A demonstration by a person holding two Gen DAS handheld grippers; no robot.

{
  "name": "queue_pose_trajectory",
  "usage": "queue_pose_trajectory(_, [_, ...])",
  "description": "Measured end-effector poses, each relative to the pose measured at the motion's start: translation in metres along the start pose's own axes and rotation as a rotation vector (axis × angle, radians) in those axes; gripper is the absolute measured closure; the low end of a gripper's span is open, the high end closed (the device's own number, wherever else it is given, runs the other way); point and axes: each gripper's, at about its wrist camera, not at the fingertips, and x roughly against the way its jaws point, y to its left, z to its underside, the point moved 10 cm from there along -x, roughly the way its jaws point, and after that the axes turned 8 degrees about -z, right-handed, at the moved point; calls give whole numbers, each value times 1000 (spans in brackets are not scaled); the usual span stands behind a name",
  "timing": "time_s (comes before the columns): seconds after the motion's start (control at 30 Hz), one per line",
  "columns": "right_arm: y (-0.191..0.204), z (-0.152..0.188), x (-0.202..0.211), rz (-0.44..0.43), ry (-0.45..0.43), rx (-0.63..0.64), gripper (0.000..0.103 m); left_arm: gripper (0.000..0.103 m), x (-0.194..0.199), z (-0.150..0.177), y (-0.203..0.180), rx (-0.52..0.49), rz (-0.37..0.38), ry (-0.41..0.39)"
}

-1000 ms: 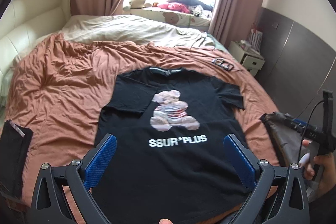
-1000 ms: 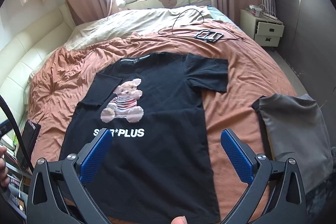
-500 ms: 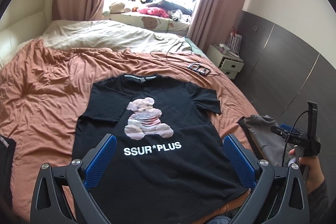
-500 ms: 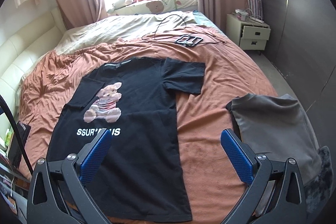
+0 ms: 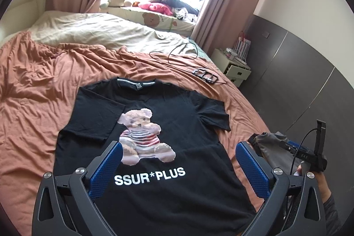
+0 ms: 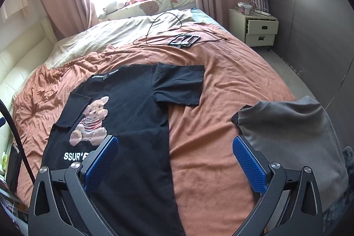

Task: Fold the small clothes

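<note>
A black T-shirt [image 5: 177, 125] [image 6: 132, 107] with a teddy bear print and the words SSUR*PLUS lies flat, face up, on the rust-coloured bedspread [image 5: 37, 92] [image 6: 221, 85]. Its left sleeve is folded in over the chest; the right sleeve [image 6: 179, 85] is spread out. My left gripper [image 5: 178, 166] hovers open above the shirt's lower half, holding nothing. My right gripper [image 6: 174, 159] is open over the shirt's right side and the bare bedspread, also holding nothing. In the left wrist view a hand [image 5: 318, 180] holds the right gripper's handle at the bed's right edge.
A grey folded garment [image 6: 292, 138] [image 5: 272, 145] lies at the bed's right front corner. A black cable and a flat black frame [image 6: 183, 39] [image 5: 205, 75] lie further up the bed. A nightstand [image 6: 256, 30] stands by the dark wall. A cream blanket [image 5: 106, 30] covers the far end.
Both grippers have swung to the right: the shirt has slid left in both views and the grey garment has come further into the right wrist view. Both stay open.
</note>
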Motion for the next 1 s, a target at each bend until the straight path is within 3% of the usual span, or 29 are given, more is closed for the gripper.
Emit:
queue_pose_trajectory(0.47, [-28, -33, -82, -28, 17, -61, 0, 1, -113, -17, 8, 21, 53, 70])
queue_pose_trajectory(0.77, [-66, -54, -137, -47, 38, -139, 1, 20, -193, -20, 0, 58, 49, 137])
queue_pose_trajectory(1.0, [-84, -63, -192, -96, 57, -183, 27, 32, -248, -23, -18, 58, 53, 169])
